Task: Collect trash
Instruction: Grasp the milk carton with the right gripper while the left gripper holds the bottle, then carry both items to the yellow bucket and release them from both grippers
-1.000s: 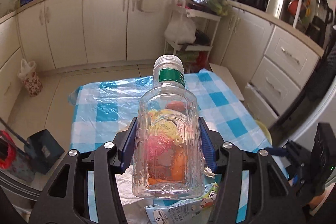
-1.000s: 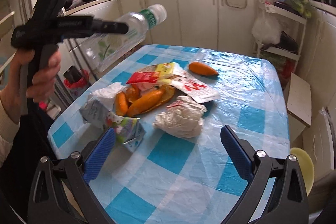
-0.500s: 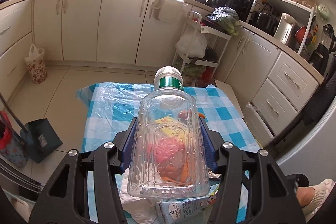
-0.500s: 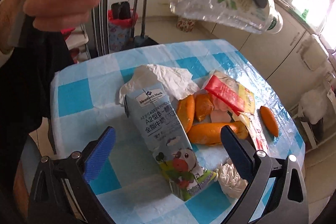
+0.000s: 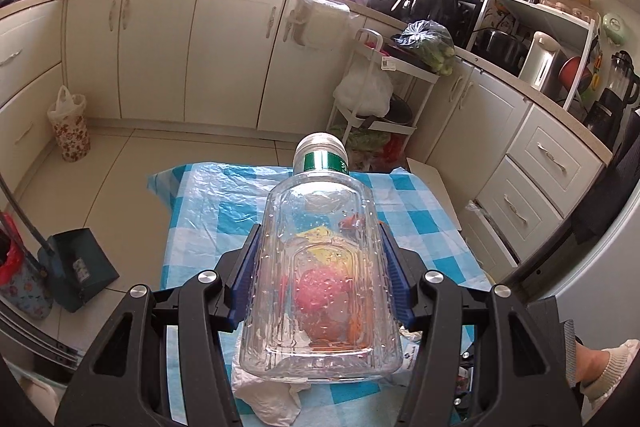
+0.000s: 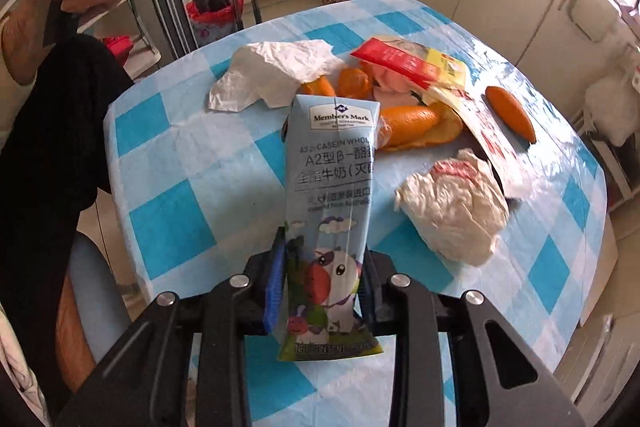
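Lower centre of the right wrist view: the right hand-held gripper (image 6: 322, 301) is closing, its blue pads at both sides of the milk carton (image 6: 332, 211), which lies lengthwise on the checked desk (image 6: 168, 223). Lower centre of the left wrist view: the left hand-held gripper (image 5: 320, 275) is clamped on an empty clear bottle (image 5: 320, 279), held above the desk, cap pointing away. Two items are thus in hand; nothing is seen binned yet. Beyond the carton, mid-frame, remain a crumpled white wrapper (image 6: 452, 205), a tissue (image 6: 272, 75), orange peels (image 6: 408, 119), a red-and-yellow packet (image 6: 412, 67) and a lone peel (image 6: 510, 113) at right. The tissue and peels touch the carton's far end. Farthest, upper left, a red-lined bin (image 6: 214, 15) stands on the floor.
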